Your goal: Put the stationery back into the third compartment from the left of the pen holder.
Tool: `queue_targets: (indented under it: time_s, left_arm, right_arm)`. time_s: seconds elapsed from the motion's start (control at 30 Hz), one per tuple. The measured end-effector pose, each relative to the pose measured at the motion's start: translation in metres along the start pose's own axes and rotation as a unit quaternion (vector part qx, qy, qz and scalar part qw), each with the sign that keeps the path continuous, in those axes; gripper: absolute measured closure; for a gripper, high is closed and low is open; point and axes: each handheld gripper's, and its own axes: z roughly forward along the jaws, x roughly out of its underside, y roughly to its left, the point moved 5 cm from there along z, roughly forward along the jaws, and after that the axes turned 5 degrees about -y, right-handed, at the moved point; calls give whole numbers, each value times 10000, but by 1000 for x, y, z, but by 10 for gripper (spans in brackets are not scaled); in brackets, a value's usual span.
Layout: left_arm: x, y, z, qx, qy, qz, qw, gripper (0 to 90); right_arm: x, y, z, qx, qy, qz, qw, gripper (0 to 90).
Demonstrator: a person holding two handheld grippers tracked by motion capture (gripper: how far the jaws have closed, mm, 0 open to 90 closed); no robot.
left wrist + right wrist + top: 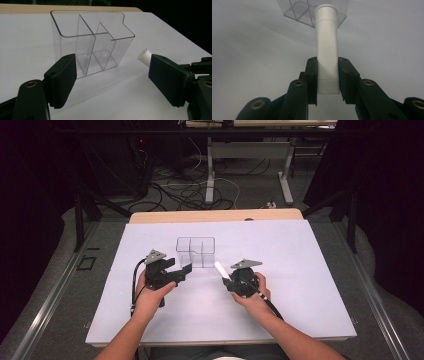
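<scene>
A clear plastic organiser (195, 251) with three compartments stands upright on the white mat (300, 270), towards the back middle. My left gripper (182, 270) is just to its front left, jaws open and apart. In the left gripper view the organiser (92, 42) stands just ahead of the left gripper (115, 75), whose pads do not touch it. My right gripper (226, 281) is shut on a white tube (220, 269) that points up towards the organiser's right front corner. In the right gripper view the tube (326, 37) rises from the right gripper (327, 77), flared end near the organiser (312, 10). The tube's tip (145, 56) peeks past the left gripper's right jaw.
The mat covers a wooden table whose bare edge (215, 216) shows at the back. Beyond it are desk legs (210, 175) and cables on a dark floor. Both forearms come in from the bottom edge. Open mat lies on either side of the grippers.
</scene>
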Motion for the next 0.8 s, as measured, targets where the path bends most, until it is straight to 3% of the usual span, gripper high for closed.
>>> queue_targets:
  time_s: [0.03, 0.07, 0.2, 0.33, 0.43, 0.5, 0.6, 0.67, 0.8]
  left_arm:
    - [-1, -1, 0, 9, -24, -10, 10000, 234]
    - [-1, -2, 0, 22, -44, -14, 10000, 237]
    - [-1, -6, 0, 63, -16, -134, 9999, 251]
    - [1, -9, 1, 197, 60, -552, 9983, 309]
    - [4, -10, 3, 345, 86, -708, 9969, 342]
    - [6, -12, 4, 562, 215, -892, 9942, 355]
    - [8, -13, 6, 705, 270, -976, 9924, 401]
    - [10, -14, 8, 928, 296, -1296, 9868, 408]
    - [15, -16, 12, 963, 470, -1506, 9828, 406]
  right_arm:
    - [0, 0, -2, 4, 73, -16, 10000, 712]
    - [-2, 1, -1, -25, -130, -3, 9999, 711]
    - [-4, 2, -5, -26, -155, -30, 9999, 711]
    - [-5, 4, -7, -46, -214, -52, 9997, 712]
    - [-6, 5, -8, -67, -234, -86, 9997, 712]
    - [-6, 6, -8, -74, -229, -96, 9997, 711]
    - [-6, 8, -9, -93, -219, -70, 9997, 711]
    - [-6, 9, -9, -108, -224, -71, 9997, 711]
    - [-6, 10, -9, -117, -244, -104, 9996, 711]
